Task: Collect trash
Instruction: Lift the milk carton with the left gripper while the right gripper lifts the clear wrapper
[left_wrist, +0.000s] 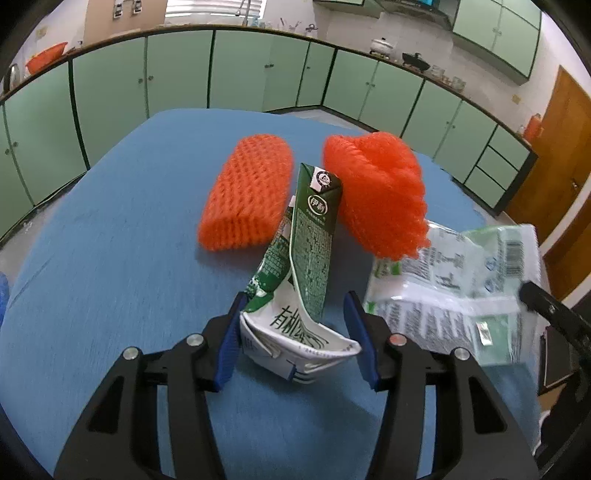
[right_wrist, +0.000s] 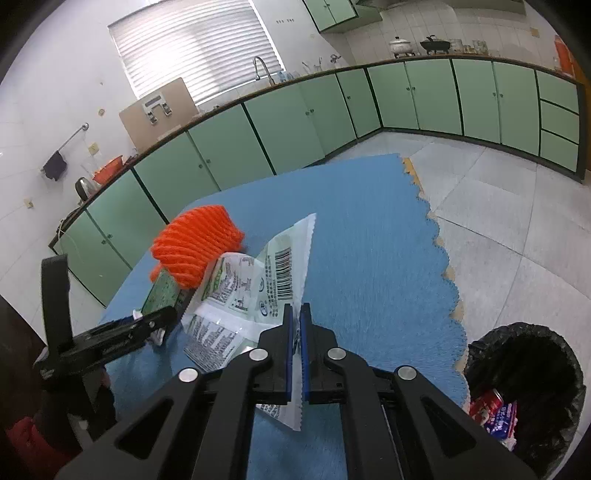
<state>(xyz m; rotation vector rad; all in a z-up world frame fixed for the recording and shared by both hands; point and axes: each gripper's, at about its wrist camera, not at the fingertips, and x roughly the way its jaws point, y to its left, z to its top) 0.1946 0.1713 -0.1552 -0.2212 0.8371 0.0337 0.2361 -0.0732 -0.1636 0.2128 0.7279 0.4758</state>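
A crushed green-and-white milk carton (left_wrist: 306, 280) stands tilted on the blue mat (left_wrist: 110, 258), and my left gripper (left_wrist: 295, 325) has both blue pads against its white base. Two orange foam fruit nets (left_wrist: 247, 192) (left_wrist: 376, 192) lie just behind it. My right gripper (right_wrist: 295, 314) is shut on the edge of a clear-and-green plastic wrapper (right_wrist: 258, 288) with a barcode. The same wrapper (left_wrist: 454, 280) shows at the right of the left wrist view. From the right wrist, the left gripper (right_wrist: 159, 321) appears at the left, beside the carton (right_wrist: 162, 291) and one orange net (right_wrist: 195, 247).
A bin with a black liner (right_wrist: 524, 350) stands on the tiled floor off the mat's scalloped right edge (right_wrist: 443, 266), with red packaging (right_wrist: 491, 406) inside. Green cabinets (left_wrist: 240, 70) run along the walls behind. A wooden door (left_wrist: 565, 155) is at far right.
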